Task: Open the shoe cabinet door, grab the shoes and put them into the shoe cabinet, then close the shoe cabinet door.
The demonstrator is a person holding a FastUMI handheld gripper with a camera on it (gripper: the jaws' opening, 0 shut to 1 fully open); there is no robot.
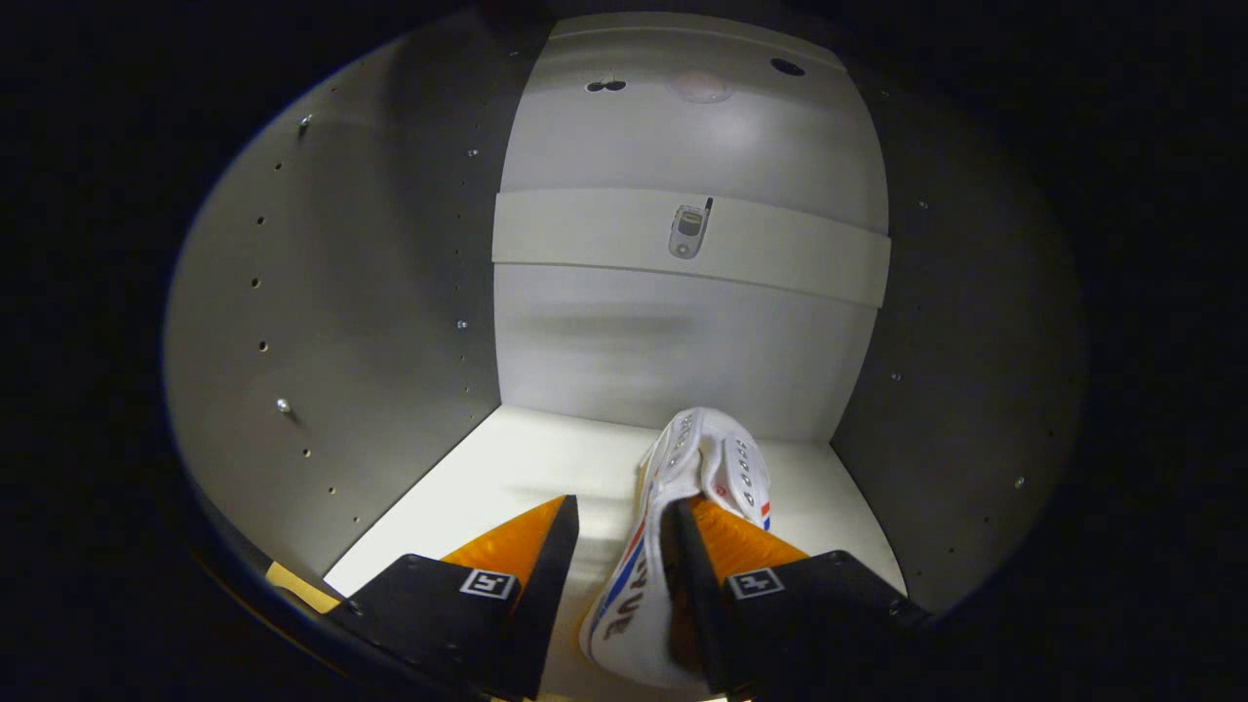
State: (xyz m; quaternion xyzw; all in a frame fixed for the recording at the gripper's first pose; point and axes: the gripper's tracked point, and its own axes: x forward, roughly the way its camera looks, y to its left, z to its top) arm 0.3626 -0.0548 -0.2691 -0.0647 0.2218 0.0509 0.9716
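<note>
- Two wedge-shaped fingers of the jaws (624, 522) sit closest, each with a small square black-and-white marker on its base.
- Between them there is a wide gap, so the jaws stand open.
- One soft white cloth shoe (673, 531) with red and blue stripes lies in that gap, close to the right finger (726, 546).
- That right finger reaches into the shoe's opening, and the shoe's side wall touches its inner face.
- Left of the shoe, the other finger (531, 541) is apart from it, with bare shelf showing in between. So the shoe is not squeezed.
- Rows of little round lace holes run along the top of the shoe, and its front end points toward the back wall.
- Under the shoe is the smooth, flat, pale bottom shelf (487, 487) of the white shoe cabinet (331, 322).
- Both side walls of the cabinet are plain and smooth, with lines of tiny holes and a few small shiny pegs.
- Across the back wall runs a wide, flat, pale board (585, 229).
- On that board, in the middle, is a small silver metal part (688, 232).
</note>
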